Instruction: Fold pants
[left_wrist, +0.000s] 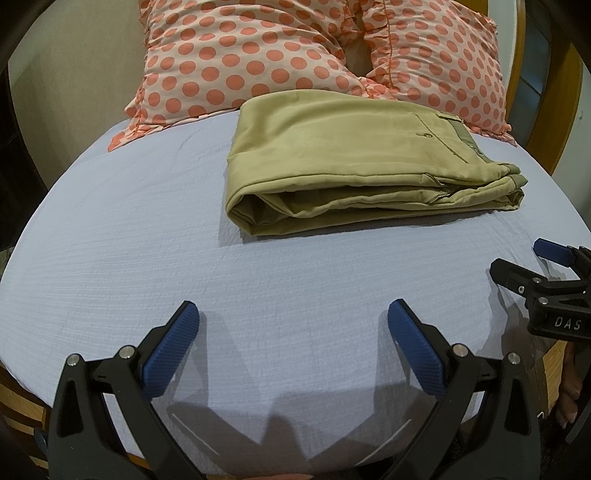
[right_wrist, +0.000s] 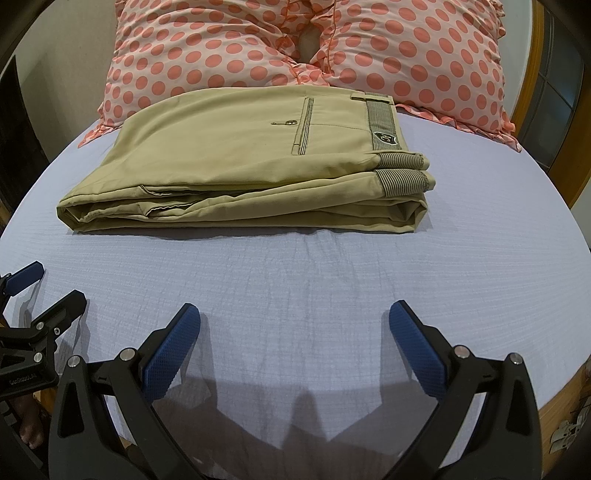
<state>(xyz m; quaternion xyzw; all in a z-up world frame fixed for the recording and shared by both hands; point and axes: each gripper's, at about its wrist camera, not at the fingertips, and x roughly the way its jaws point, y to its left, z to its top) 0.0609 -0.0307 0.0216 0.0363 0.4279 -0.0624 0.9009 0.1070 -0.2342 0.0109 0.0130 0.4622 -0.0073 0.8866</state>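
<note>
Pillows cut off at top edge, lower parts hidden behind pants. Waistband badge unreadable. Right gripper clipped at right edge, left view.

Lavender sheet – polka-dot pillows behind, beige wall, wood frame at rt.

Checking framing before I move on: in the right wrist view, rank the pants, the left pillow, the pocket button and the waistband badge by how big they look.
1. Pants
2. Left pillow, partly hidden and cropped, so unsure against the pants
3. Badge
4. Button
</note>
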